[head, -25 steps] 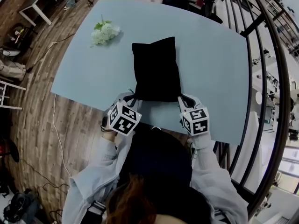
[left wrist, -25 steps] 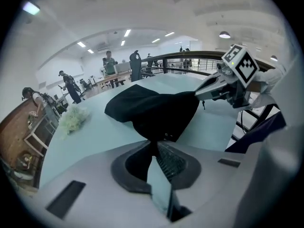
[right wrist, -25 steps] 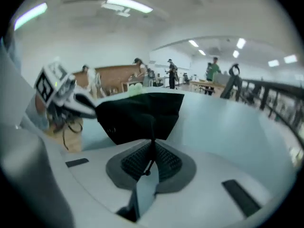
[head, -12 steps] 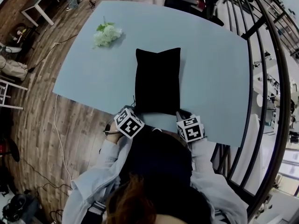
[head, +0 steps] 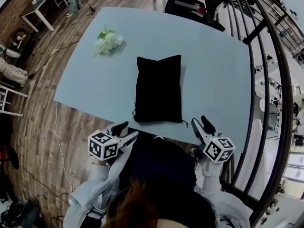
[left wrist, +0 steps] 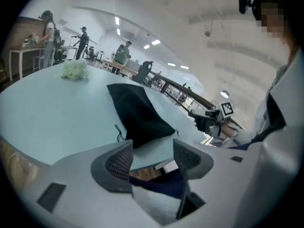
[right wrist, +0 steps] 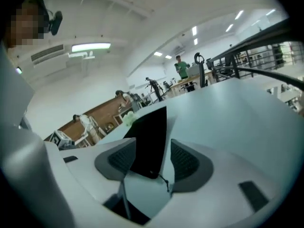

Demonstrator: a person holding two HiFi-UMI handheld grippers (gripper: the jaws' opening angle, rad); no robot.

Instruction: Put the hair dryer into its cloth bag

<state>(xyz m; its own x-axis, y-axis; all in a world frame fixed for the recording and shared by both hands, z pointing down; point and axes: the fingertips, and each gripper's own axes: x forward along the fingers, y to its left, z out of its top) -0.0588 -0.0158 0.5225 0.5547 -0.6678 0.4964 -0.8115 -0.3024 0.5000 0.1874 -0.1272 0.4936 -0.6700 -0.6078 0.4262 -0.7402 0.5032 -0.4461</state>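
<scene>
— Hunting for the hair dryer? Not in sight anywhere. Likely tucked inside the black cloth bag (head: 158, 88), lying flat in the middle of the blue surface (head: 218, 65).
— Looks puffy enough. And the left tool (head: 126, 130)?
— Just been opening. Wide apart now, holding nothing, by the near edge, clear of the bag.
— Right tool (head: 200, 122)?
— Same. Just been opening, apart, nothing between.
— So, the letting-go step, probably. Next?
— Maybe pulling the string (right wrist: 164, 180) tight at the bag's near end. Calls for a small, careful pinch.
</scene>
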